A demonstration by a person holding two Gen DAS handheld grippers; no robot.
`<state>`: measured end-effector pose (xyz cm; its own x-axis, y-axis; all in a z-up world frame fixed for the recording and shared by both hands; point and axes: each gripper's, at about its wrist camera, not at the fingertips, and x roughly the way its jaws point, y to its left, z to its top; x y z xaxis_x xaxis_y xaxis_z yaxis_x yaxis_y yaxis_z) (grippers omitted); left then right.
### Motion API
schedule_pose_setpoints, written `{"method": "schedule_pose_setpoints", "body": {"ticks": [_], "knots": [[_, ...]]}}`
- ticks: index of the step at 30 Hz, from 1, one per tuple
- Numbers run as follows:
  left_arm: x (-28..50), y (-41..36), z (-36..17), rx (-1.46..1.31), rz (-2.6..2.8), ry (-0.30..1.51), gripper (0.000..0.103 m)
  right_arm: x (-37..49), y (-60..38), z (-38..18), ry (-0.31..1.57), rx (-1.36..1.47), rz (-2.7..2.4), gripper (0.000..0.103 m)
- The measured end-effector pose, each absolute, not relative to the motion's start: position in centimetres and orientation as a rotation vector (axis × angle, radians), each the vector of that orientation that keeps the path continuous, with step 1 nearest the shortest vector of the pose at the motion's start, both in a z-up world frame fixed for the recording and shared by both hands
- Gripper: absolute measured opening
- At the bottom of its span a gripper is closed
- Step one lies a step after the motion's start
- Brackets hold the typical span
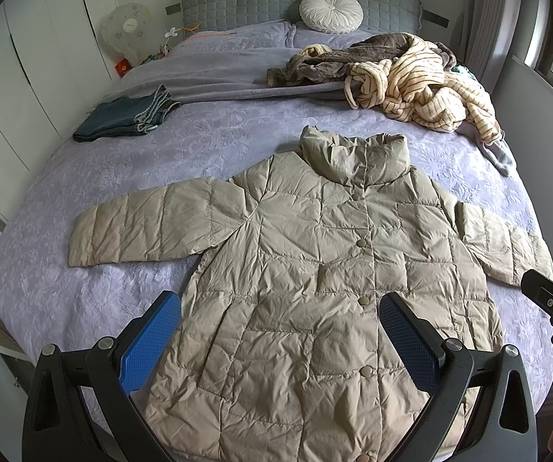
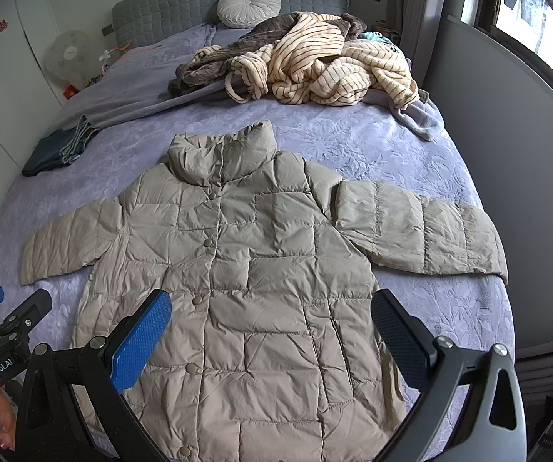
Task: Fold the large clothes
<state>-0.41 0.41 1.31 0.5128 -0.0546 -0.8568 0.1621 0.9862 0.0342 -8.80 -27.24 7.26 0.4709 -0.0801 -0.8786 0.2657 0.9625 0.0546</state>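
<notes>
Where frame cuts it, jacket hem perhaps under gripper.

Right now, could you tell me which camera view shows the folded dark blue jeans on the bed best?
The left wrist view: the folded dark blue jeans sit larger there, with the frayed pale hems plain to see. In the right wrist view the jeans lie small near the left edge, squeezed by the fisheye, so little detail shows.

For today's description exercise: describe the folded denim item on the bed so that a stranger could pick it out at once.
Start from the bed with its lilac cover and grey padded headboard. Along its left edge, beyond the beige puffer jacket spread flat, lie the folded jeans. They are the only dark blue, neatly folded garment; the striped robes opposite are a loose heap.
</notes>
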Motion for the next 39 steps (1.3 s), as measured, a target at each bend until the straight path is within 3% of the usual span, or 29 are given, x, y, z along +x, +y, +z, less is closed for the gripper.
{"method": "schedule_pose_setpoints", "body": {"ticks": [39], "knots": [[-0.26, 0.53, 1.30, 0.116, -0.135, 1.028, 0.103, -8.67, -27.20, 6.99, 1.061, 0.194, -0.215, 0.103]]}}
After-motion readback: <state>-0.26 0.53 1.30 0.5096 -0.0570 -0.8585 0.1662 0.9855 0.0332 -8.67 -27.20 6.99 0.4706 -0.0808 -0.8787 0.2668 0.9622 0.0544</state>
